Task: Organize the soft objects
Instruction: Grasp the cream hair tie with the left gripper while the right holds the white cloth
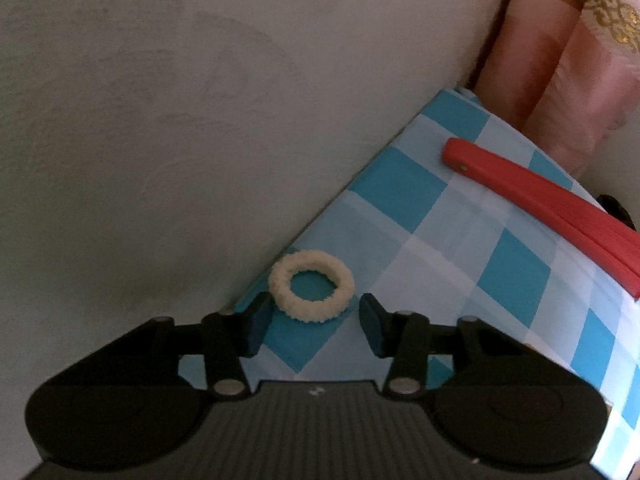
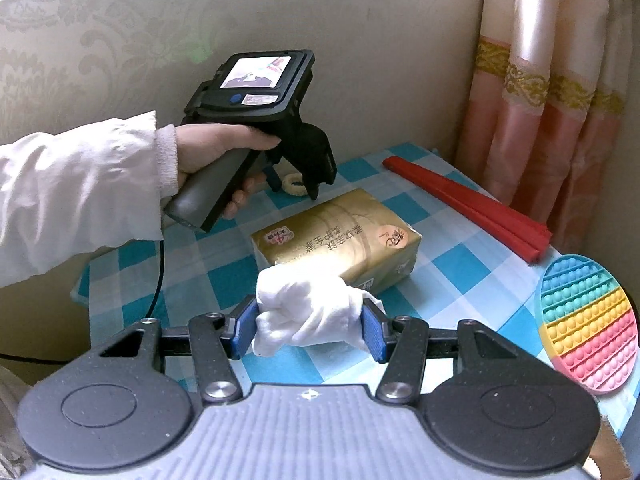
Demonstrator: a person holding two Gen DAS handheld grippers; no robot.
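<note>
A cream fluffy hair tie (image 1: 311,287) lies near the far edge of the blue checked tablecloth (image 1: 460,248). My left gripper (image 1: 310,322) is open, its fingers on either side of the tie's near edge. In the right wrist view the left gripper (image 2: 296,192) stands over the same tie (image 2: 293,187). My right gripper (image 2: 308,330) is shut on a crumpled white cloth (image 2: 312,312), right in front of a gold tissue pack (image 2: 336,238).
A folded red fan (image 2: 468,208) lies at the back right, also in the left wrist view (image 1: 552,208). A rainbow pop-it mat (image 2: 586,322) lies at the right edge. A wall and pink curtains (image 2: 548,112) stand behind the small table.
</note>
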